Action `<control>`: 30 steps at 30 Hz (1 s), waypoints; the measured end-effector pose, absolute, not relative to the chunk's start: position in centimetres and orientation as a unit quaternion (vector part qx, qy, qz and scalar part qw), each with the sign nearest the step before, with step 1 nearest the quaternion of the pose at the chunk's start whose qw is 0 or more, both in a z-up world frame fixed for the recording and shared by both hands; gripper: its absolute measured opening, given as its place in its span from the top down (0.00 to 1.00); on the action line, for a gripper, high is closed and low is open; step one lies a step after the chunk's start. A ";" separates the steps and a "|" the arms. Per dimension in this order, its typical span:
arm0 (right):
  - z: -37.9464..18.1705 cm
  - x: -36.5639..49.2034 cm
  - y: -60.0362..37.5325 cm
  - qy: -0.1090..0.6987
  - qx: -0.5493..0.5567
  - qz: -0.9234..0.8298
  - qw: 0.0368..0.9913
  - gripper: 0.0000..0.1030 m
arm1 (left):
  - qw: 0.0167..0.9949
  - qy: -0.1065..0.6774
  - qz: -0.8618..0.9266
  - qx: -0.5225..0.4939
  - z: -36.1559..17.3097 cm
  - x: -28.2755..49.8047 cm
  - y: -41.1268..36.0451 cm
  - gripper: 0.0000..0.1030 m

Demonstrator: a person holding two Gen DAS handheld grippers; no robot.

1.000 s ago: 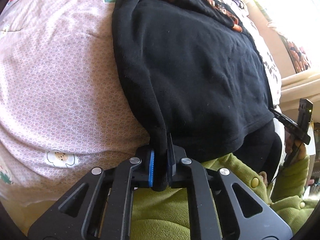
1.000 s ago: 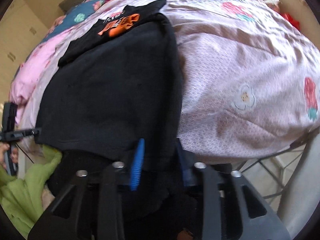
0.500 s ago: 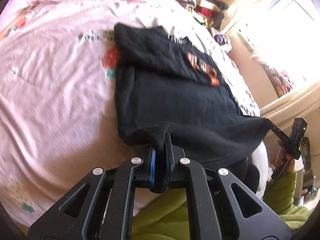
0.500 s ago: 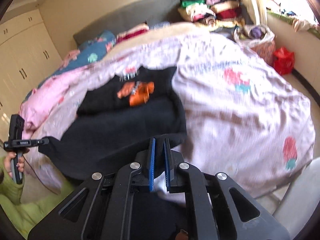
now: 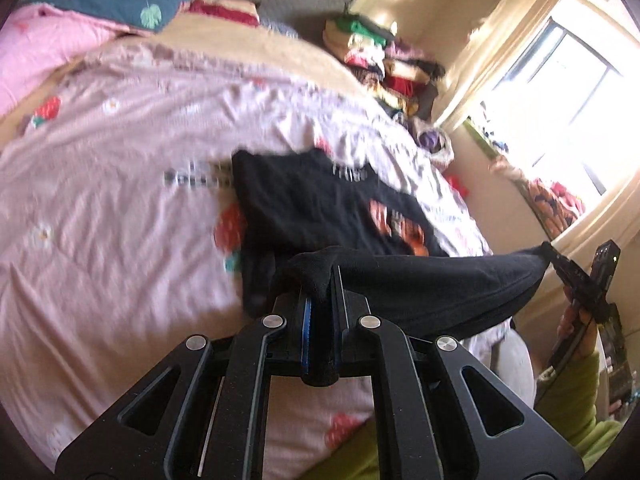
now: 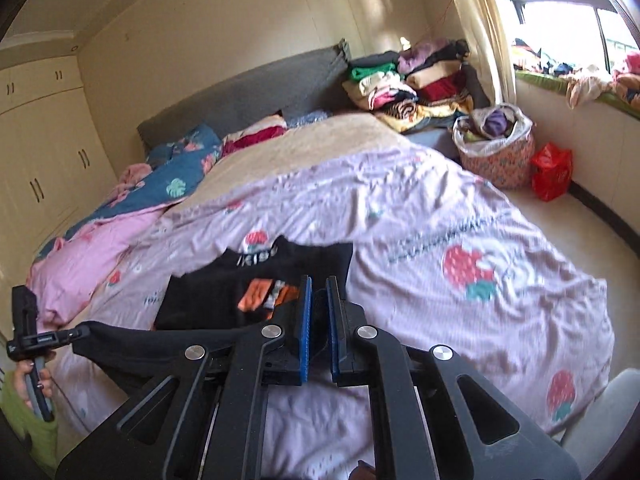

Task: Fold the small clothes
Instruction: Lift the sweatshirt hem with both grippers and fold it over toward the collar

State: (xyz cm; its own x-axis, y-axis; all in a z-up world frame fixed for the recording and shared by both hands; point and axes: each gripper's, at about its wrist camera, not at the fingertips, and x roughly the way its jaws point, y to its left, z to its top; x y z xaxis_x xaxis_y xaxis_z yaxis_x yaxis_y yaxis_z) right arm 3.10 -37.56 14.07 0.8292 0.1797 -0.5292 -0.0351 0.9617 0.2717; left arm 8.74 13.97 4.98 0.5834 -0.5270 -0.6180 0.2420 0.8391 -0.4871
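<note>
I've got the left gripper (image 5: 320,300) pinching one hem corner of the black top (image 5: 320,208) and the right gripper (image 6: 318,312) pinching the other, hem lifted taut over the bed's (image 6: 460,216) near edge. I'd carry both corners level toward the far end, land them on the collar, then let go. Fabric looks thick and fleecy; bedspread under it is thin and wrinkled.

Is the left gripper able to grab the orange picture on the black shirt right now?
Probably not yet. The left gripper is shut on the black shirt hem, lifted between it and the orange picture; it would have to let go first.
</note>
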 end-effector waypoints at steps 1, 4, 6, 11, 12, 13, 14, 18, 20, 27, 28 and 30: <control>14.3 3.8 -37.5 0.285 0.127 0.055 0.949 0.94 | 0.874 0.393 -0.219 -0.182 5.2 9.2 14.1 0.98; 14.8 6.0 -37.0 0.285 0.119 0.048 0.950 0.94 | 0.877 0.383 -0.217 -0.192 5.6 10.9 14.2 0.98; 15.0 7.3 -36.6 0.286 0.111 0.044 0.951 0.94 | 0.880 0.378 -0.213 -0.195 5.7 11.7 14.2 0.98; 14.6 11.0 -36.2 0.296 0.103 0.034 0.949 0.94 | 0.882 0.368 -0.207 -0.209 5.7 13.6 14.3 0.98; 14.4 11.7 -36.1 0.299 0.102 0.031 0.948 0.94 | 0.883 0.368 -0.204 -0.211 5.6 14.1 14.2 0.98; 14.1 12.5 -36.0 0.302 0.101 0.029 0.947 0.94 | 0.882 0.368 -0.201 -0.213 5.4 14.5 14.3 0.98; 13.8 12.9 -35.9 0.305 0.100 0.027 0.947 0.94 | 0.881 0.369 -0.198 -0.217 5.2 15.0 14.3 0.98; 12.5 15.1 -35.9 0.321 0.106 0.019 0.941 0.94 | 0.882 0.371 -0.186 -0.222 4.4 16.5 14.3 0.98; 11.5 16.4 -35.9 0.331 0.108 0.014 0.937 0.94 | 0.880 0.377 -0.179 -0.228 3.8 17.4 14.3 0.98; 8.2 19.3 -35.7 0.362 0.104 -0.003 0.926 0.94 | 0.875 0.392 -0.159 -0.237 1.9 19.9 13.9 0.98; 7.9 19.6 -35.8 0.366 0.104 -0.005 0.925 0.94 | 0.874 0.394 -0.157 -0.237 1.6 20.2 13.8 0.98; 7.0 20.4 -35.8 0.374 0.103 -0.010 0.922 0.94 | 0.873 0.398 -0.152 -0.238 1.1 20.7 13.6 0.98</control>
